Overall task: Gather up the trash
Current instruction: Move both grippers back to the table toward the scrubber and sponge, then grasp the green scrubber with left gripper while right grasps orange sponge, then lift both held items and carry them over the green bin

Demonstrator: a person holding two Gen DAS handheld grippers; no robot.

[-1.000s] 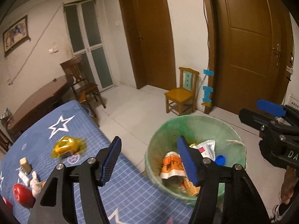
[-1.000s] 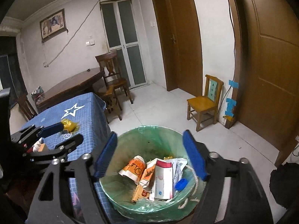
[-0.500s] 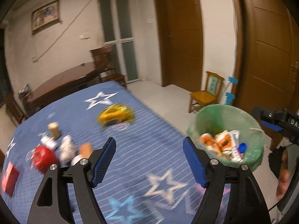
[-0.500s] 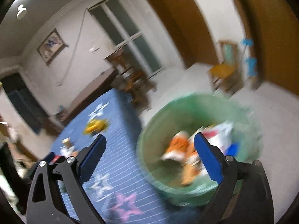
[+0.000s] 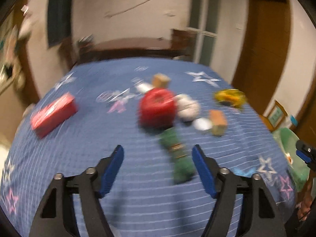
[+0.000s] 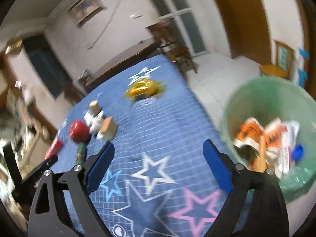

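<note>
Left gripper [image 5: 158,165] hangs released, fingers spread, over the surface [image 5: 83,138]; the blurred, seemingly green wrapper [image 5: 178,154] lies lower centre: straddle it squarely before clenching. Right gripper [image 6: 159,164] also released.

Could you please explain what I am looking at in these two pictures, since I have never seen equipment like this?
No robot here: a person holds a two-finger gripper in each hand, each with a fisheye camera looking along its blue fingers. One picture comes from the left gripper, the other from the right gripper. Both are open and hold nothing. On the blue star-patterned cloth lie a red box, a red round item, a green packet and a yellow wrapper, all blurred. Beside the cloth stands a green-lined trash bin with wrappers inside.
</note>
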